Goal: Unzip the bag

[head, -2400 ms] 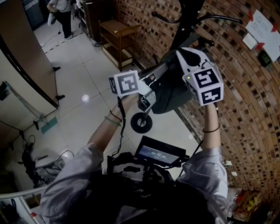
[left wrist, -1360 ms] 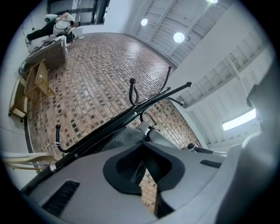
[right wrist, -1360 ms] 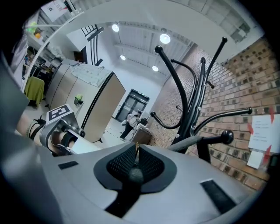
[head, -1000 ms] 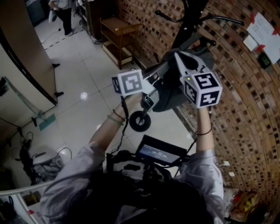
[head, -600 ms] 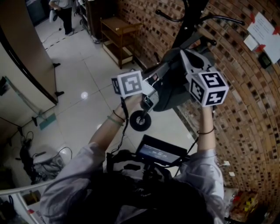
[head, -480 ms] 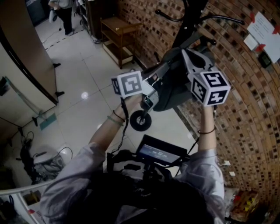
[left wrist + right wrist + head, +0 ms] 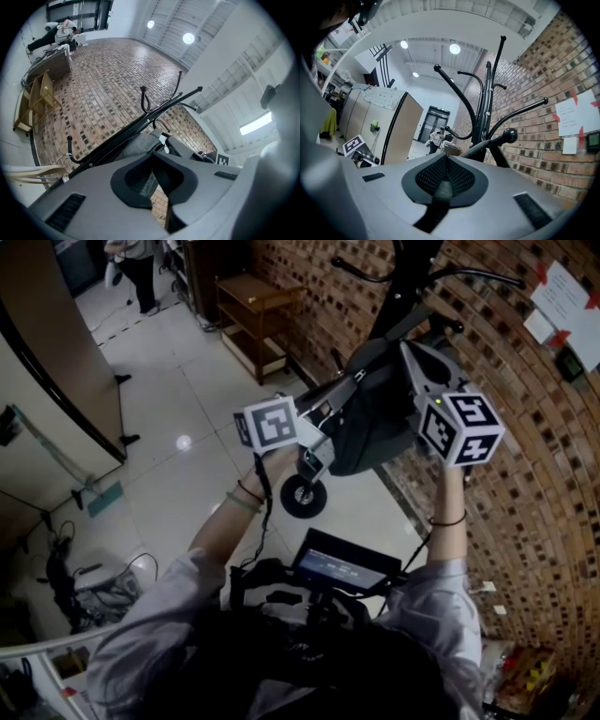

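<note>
While the person is standing at the brick wall [image 7: 525, 493] with both arms raised, the two grippers are reaching up to a dark grey bag [image 7: 367, 432] that is hanging from a black coat rack [image 7: 405, 273]. The bag is dangling clear of the tiled floor [image 7: 178, 399], just beside the wall, between the two marker cubes.

The left gripper [image 7: 151, 157] is coming at the bag from the side away from the wall. Its fingers [image 7: 133, 176] are meeting at the tips and pinching a fold of the bag's grey cloth between the pads. The right gripper [image 7: 446, 161] is sitting higher, on the wall side. Its fingers [image 7: 461, 178] are closed on a narrow grey strip [image 7: 443, 190] that is running down between the pads. From where I am standing I cannot tell whether that strip is the zip's pull or a piece of strap.

Beyond the right fingers, a bag strap [image 7: 485, 144] is looping over one of the rack's ball-tipped pegs [image 7: 509, 136]. Sheets of paper [image 7: 562, 292] are pinned to the bricks. A small wooden stand [image 7: 248, 310] is standing further along the wall, and another person [image 7: 131, 263] is standing well apart at the far end of the room.
</note>
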Demonstrator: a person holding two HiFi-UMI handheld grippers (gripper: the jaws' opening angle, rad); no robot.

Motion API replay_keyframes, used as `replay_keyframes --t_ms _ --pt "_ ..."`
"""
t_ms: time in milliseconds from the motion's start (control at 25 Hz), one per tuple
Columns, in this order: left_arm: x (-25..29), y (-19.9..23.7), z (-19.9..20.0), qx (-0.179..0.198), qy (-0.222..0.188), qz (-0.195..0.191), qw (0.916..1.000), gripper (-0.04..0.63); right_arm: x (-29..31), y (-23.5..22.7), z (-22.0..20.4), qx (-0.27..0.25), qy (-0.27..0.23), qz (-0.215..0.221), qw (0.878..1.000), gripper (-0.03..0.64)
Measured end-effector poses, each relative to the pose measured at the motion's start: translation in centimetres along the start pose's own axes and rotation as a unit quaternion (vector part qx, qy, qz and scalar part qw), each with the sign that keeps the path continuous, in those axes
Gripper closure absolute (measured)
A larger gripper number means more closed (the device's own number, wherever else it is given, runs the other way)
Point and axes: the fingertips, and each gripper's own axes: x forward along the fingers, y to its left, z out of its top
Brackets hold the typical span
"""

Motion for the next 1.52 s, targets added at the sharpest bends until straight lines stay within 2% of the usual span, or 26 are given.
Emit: replay_keyframes --t_ms 240,360,440,600,800,1160,1520 --pt "-0.9 0.7 -0.5 -0.006 0.000 0.005 1.0000 0.584 -0.5 -0.9 -0.2 0.017 -0.006 -0.002 1.000 0.606" --pt "-1.4 0.9 -1.0 -0.018 -0.005 -0.006 0.9998 0.584 -0.7 -1.0 -0.2 0.027 -0.010 0.002 1.000 0.606" --pt "-1.8 1.4 -1.5 -0.029 -0.007 0.002 0.9996 0.584 -0.8 -1.2 -0.3 0.035 -0.013 0.005 0.999 0.606" --pt "-2.2 1.8 -1.9 -0.016 -0.005 -0.002 0.9999 0.584 -1.0 -1.5 -0.6 0.042 -0.017 0.012 0.999 0.606" --pt "-2.9 2.4 -2.7 -0.009 0.003 0.015 0.9998 0.584 -1.2 -1.6 -0.7 0.045 -0.020 0.017 0.999 0.605" --pt "-4.6 3.6 -4.0 -0.026 0.005 0.032 0.9991 0.584 -1.3 -1.3 -1.0 0.055 -0.026 0.024 0.998 0.604" --pt "-5.2 4.1 -5.1 -0.028 0.002 0.029 0.9992 0.584 -1.4 -1.6 -1.0 0.058 -0.030 0.024 0.998 0.604"
